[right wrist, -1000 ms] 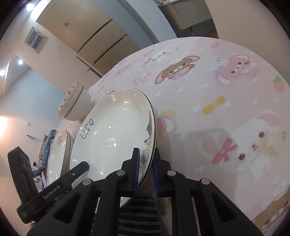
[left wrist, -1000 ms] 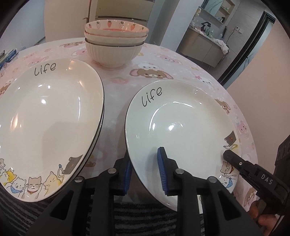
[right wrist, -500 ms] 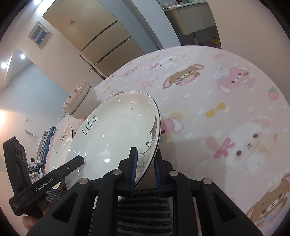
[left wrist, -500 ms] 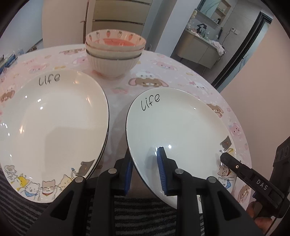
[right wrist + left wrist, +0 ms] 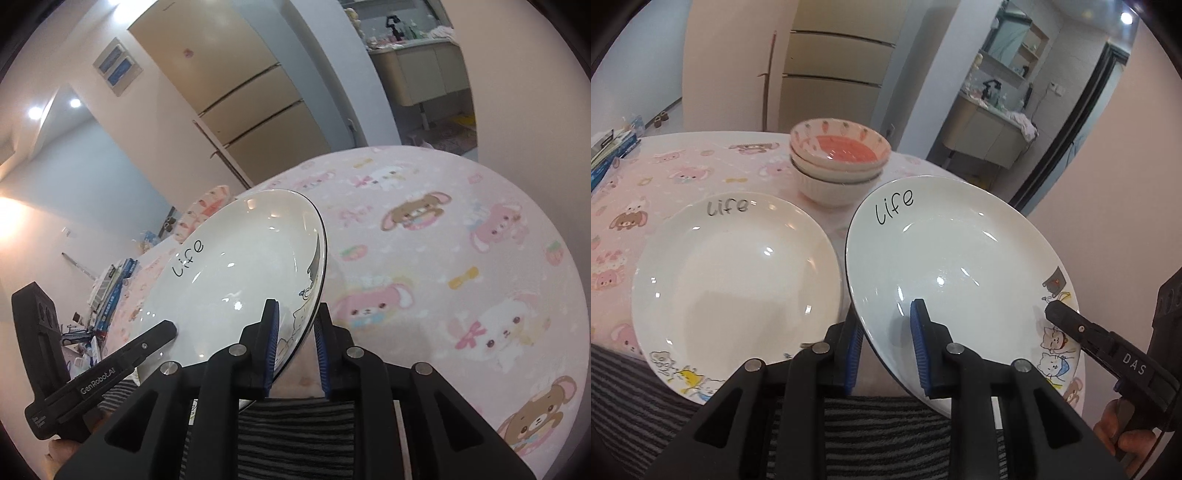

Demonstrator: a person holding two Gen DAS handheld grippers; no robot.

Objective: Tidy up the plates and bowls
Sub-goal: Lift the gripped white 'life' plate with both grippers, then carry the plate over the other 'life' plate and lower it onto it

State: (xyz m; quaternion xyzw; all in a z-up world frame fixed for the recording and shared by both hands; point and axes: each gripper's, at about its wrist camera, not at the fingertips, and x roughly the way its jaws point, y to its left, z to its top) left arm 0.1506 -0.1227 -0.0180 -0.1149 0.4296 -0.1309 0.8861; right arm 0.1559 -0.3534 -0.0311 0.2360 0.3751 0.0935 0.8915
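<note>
A white plate (image 5: 960, 266) lettered "life", with cartoon cats along its near rim, is held tilted above the table, its near edge gripped from two sides. The left gripper (image 5: 886, 343) straddles the rim at the plate's near left, one blue pad on the upper face and the other beneath, jaws clamped on it. The right gripper (image 5: 295, 341) bites the rim by the cat drawings, one jaw on each face, closed on the same plate.

Just to its left, a second matching plate (image 5: 735, 273) lies flat on the table. Behind both stands a stack of bowls (image 5: 838, 166), a ribbed white one at the bottom and a pink strawberry-patterned one on top.

The round table (image 5: 461, 258) wears a pink cloth printed with bears, rabbits and bows. Some books (image 5: 609, 151) sit at its far left edge. Beyond stand a beige fridge (image 5: 834, 74) and, through a doorway, a cluttered washbasin cabinet (image 5: 990, 136).
</note>
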